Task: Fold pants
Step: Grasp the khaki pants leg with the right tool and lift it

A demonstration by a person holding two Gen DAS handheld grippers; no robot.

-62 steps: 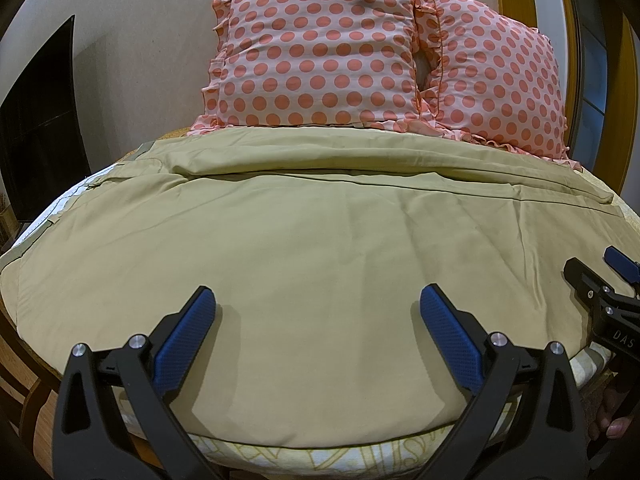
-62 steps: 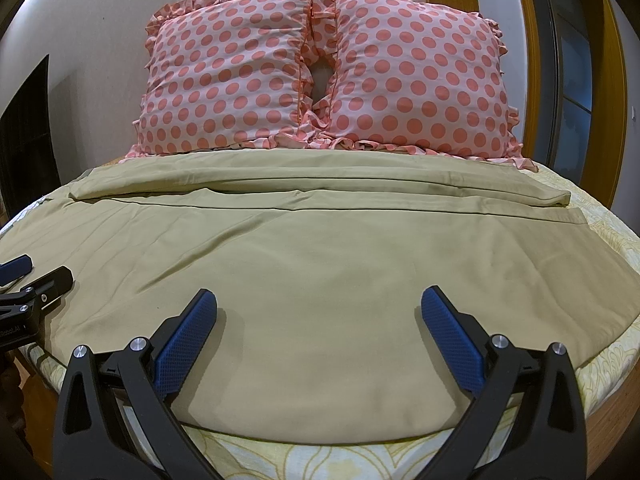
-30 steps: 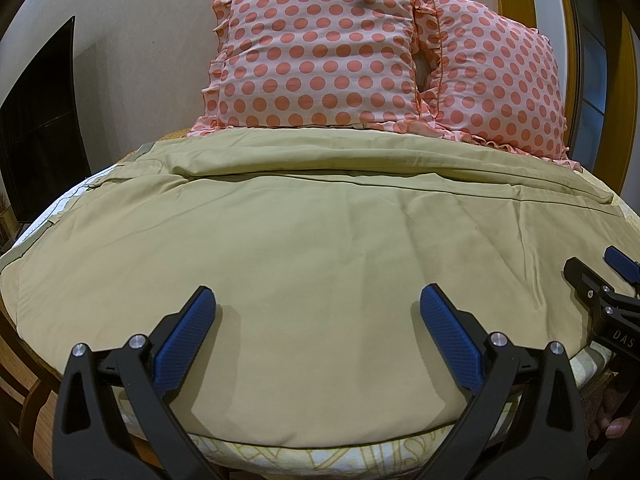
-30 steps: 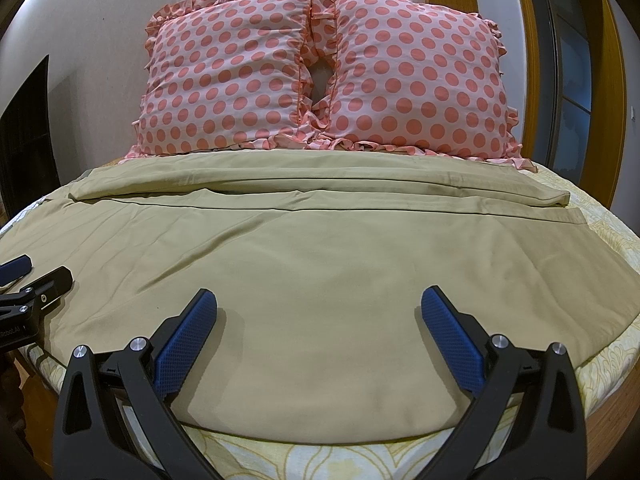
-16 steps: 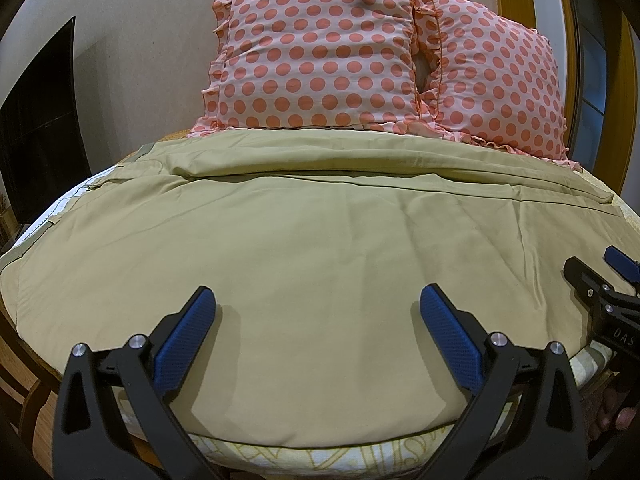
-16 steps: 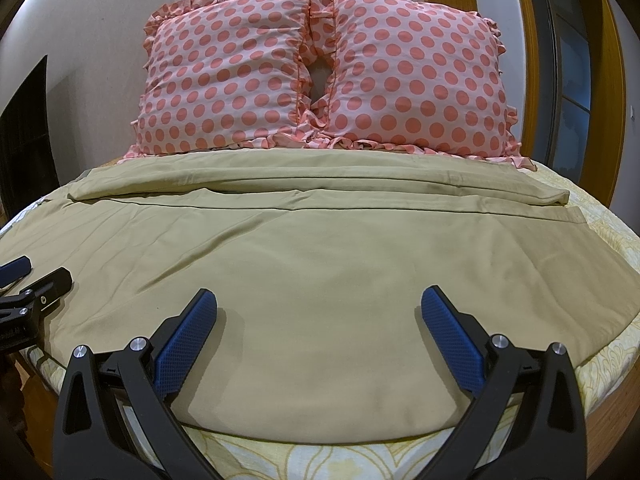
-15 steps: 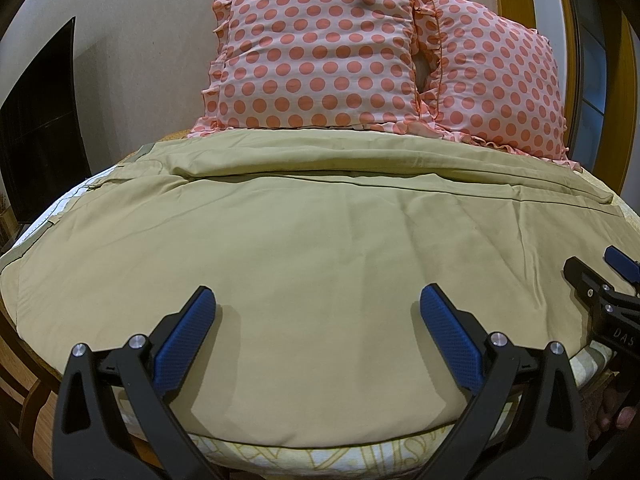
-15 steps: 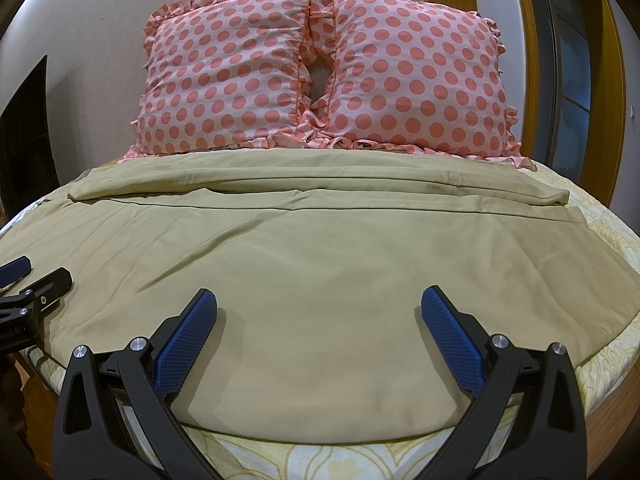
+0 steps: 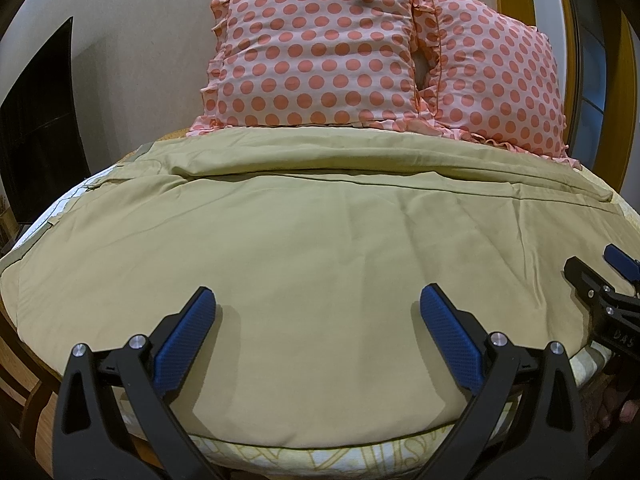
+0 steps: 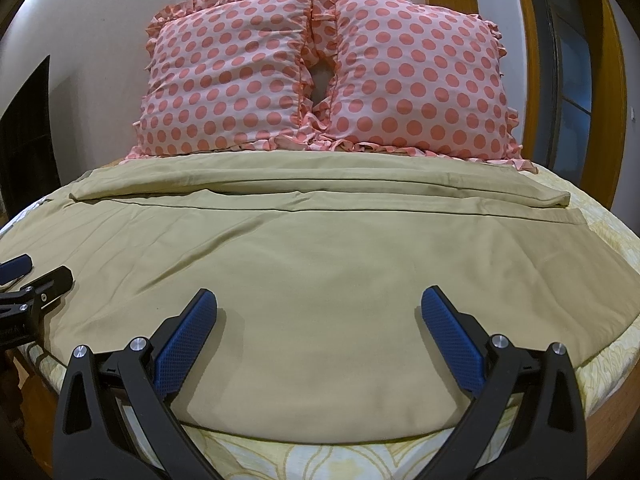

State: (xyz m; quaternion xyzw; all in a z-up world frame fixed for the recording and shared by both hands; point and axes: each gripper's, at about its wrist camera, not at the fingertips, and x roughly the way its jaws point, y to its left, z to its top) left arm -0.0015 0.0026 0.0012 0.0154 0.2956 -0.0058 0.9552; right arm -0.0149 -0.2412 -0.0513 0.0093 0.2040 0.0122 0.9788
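Tan pants (image 9: 320,240) lie spread flat across the bed, one leg folded along the far side by the pillows; they also show in the right wrist view (image 10: 328,264). My left gripper (image 9: 318,304) is open and empty, hovering over the near edge of the pants. My right gripper (image 10: 320,304) is open and empty, over the same near edge. Each gripper shows at the edge of the other's view: the right one (image 9: 600,276) to the right, the left one (image 10: 36,276) to the left.
Two pink polka-dot pillows (image 9: 316,52) (image 10: 416,80) stand against the wall at the head of the bed. A yellow patterned bedsheet (image 10: 304,460) shows under the pants. A dark opening (image 9: 36,120) is at the left; a wooden frame (image 10: 536,60) at the right.
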